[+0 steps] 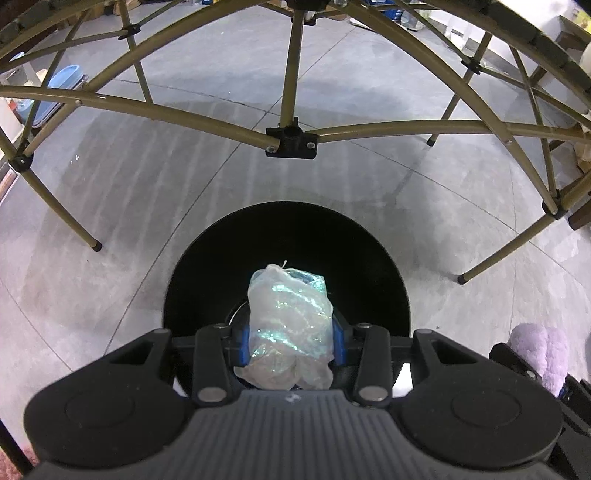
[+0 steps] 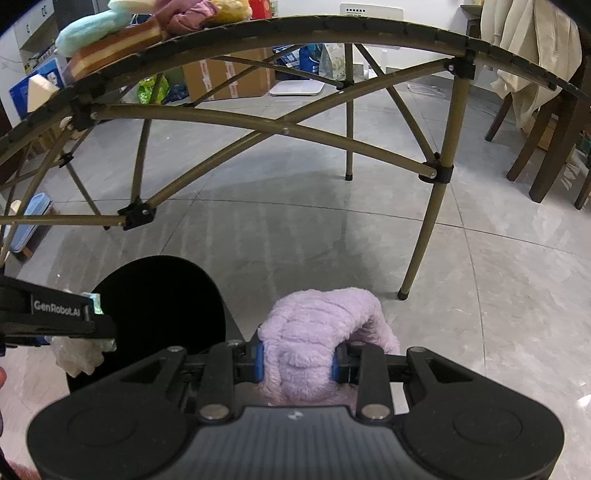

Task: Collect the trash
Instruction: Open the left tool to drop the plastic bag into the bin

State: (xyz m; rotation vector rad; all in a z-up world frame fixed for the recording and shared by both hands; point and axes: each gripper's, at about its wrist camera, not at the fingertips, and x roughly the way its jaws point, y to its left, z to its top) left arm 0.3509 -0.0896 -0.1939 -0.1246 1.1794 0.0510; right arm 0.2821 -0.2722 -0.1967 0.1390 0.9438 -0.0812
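In the left wrist view my left gripper (image 1: 291, 341) is shut on a crumpled clear plastic bag (image 1: 290, 317) with iridescent green film inside. It hangs right over the mouth of a round black bin (image 1: 207, 266) on the floor. My right gripper (image 2: 297, 360) is shut on a fluffy lilac cloth (image 2: 321, 317), held to the right of the black bin (image 2: 159, 295). The left gripper (image 2: 107, 325) with its plastic bag (image 2: 79, 354) shows at the left edge of the right wrist view. The lilac cloth (image 1: 543, 350) also peeks in at the right of the left wrist view.
A folding table with an olive tube frame (image 1: 291, 140) stands just beyond the bin, its legs (image 2: 421, 236) on the grey tiled floor. Soft items lie on the tabletop (image 2: 122, 22). Dark wooden chairs (image 2: 550, 147) stand at the right, boxes (image 2: 229, 77) at the back.
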